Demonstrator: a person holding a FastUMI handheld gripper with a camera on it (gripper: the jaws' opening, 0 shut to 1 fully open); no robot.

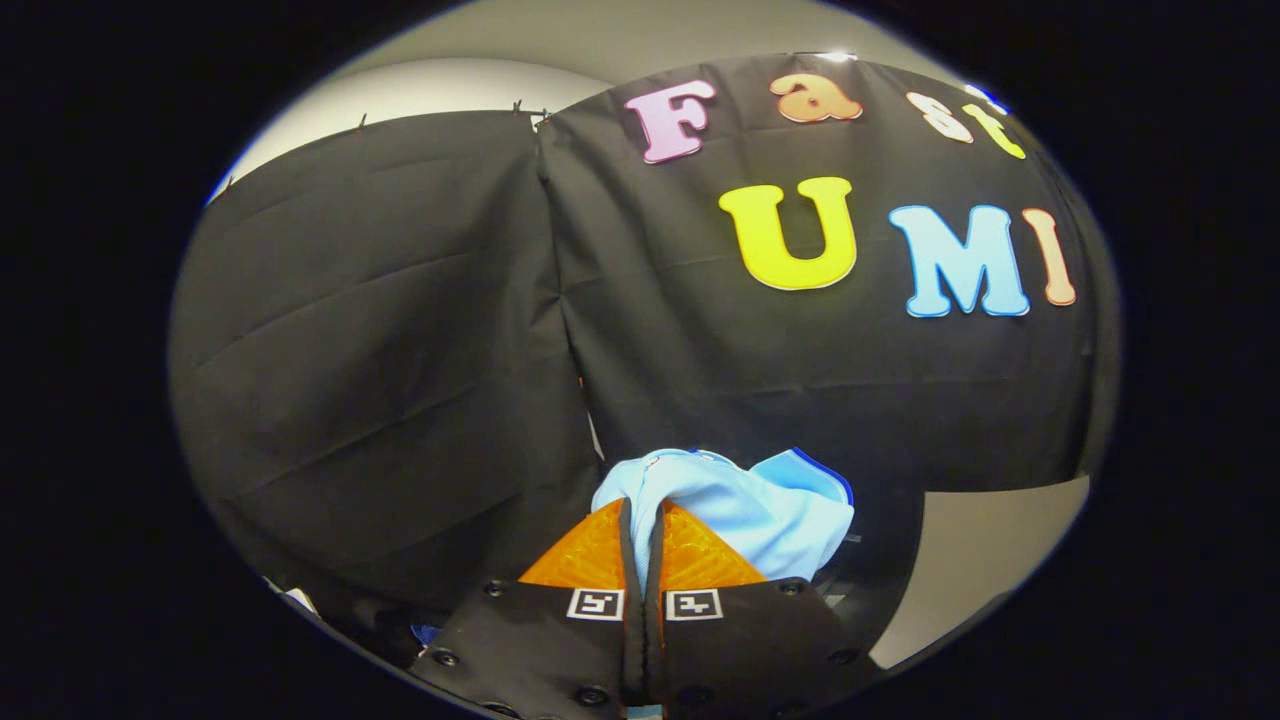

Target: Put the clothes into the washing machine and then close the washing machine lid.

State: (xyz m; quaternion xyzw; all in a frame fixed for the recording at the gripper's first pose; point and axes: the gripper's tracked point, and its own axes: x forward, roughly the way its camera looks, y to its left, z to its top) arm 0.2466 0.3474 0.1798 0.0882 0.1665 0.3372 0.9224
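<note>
The gripper [641,515] is clenched on a light blue cloth garment with a dark blue trim [745,505]. A thin fold sits between both fingers, and the rest bunches just ahead of them, before the black cloth wall [400,330].

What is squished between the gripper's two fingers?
A light blue piece of clothing. In the gripper view, the gripper pinches a fold of it, and the rest bunches up just beyond the fingertips, before the black cloth wall.
</note>
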